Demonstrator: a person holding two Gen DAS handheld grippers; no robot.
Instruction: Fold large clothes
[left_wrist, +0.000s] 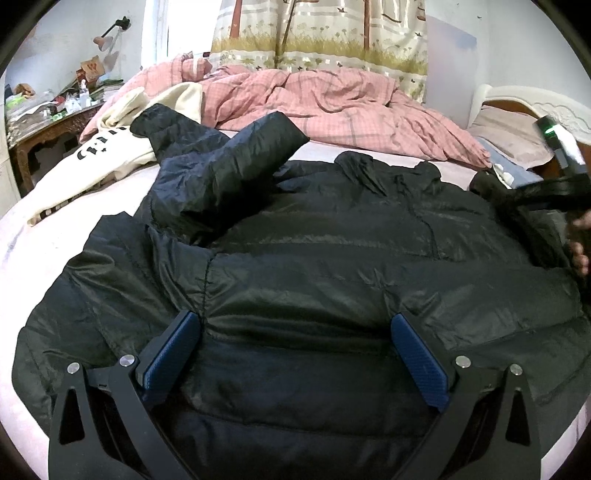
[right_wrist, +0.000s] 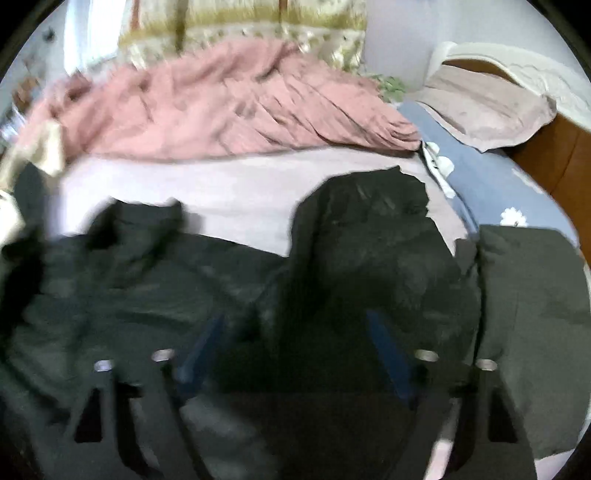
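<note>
A black puffer jacket (left_wrist: 314, 266) lies spread on the bed. Its left sleeve (left_wrist: 229, 166) is folded over the body. My left gripper (left_wrist: 295, 325) is open, its blue pads (left_wrist: 173, 347) just above the jacket's lower part and holding nothing. My right gripper (right_wrist: 295, 332) is open around the jacket's right sleeve (right_wrist: 365, 229), which bunches up between the blue pads (right_wrist: 388, 350); this view is blurred. In the left wrist view the right gripper shows at the far right edge (left_wrist: 546, 192), over the right sleeve.
A pink crumpled quilt (left_wrist: 325, 103) lies across the back of the bed. A cream sweatshirt (left_wrist: 110, 147) lies at the left. Pillows (right_wrist: 491, 99) and a wooden headboard (right_wrist: 554, 155) are on the right. A cluttered side table (left_wrist: 48, 114) stands far left.
</note>
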